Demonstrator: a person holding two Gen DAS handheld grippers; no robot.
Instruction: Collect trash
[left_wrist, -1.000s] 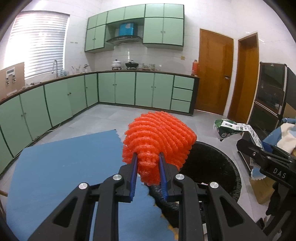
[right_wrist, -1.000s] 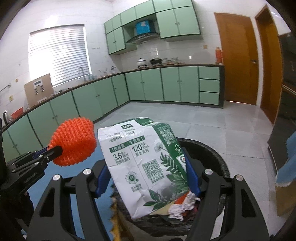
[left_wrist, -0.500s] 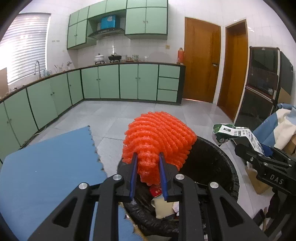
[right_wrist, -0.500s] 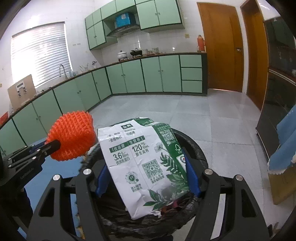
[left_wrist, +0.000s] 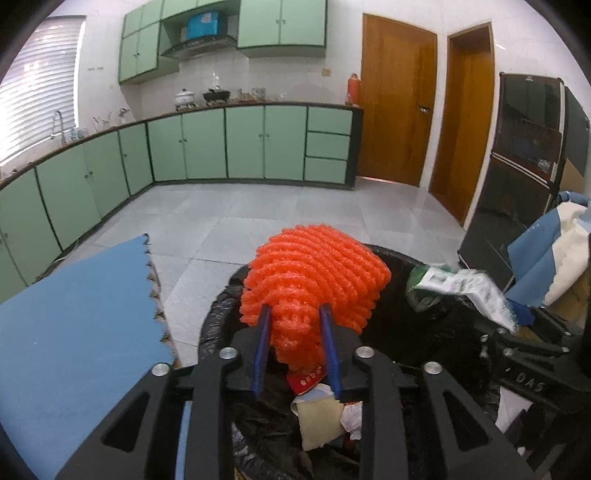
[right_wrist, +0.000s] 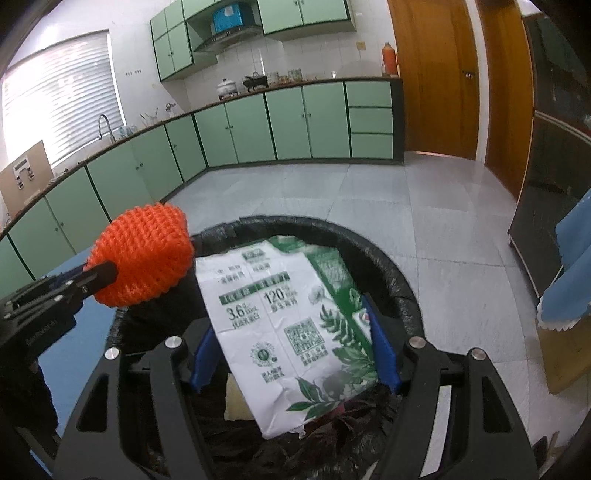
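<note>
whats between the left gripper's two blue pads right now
The orange foam net: its lower end sits between the left gripper pads as the jaws open, over the black-lined bin. The left wrist view shows it.

**A green-cupboard kitchen in daylight**

Mint-green base cabinets (left_wrist: 207, 147) run along two walls under a dark countertop (right_wrist: 258, 94), with matching wall cabinets (left_wrist: 280, 22) above a range hood (right_wrist: 225, 38). A bright window with blinds (right_wrist: 59, 107) stands over the sink tap (right_wrist: 104, 125). The walls are white tile, the floor (left_wrist: 258, 206) pale grey tile. Two wooden doors (left_wrist: 397, 103) stand to the right, beside a dark glass-fronted cabinet (left_wrist: 528, 155).
</note>
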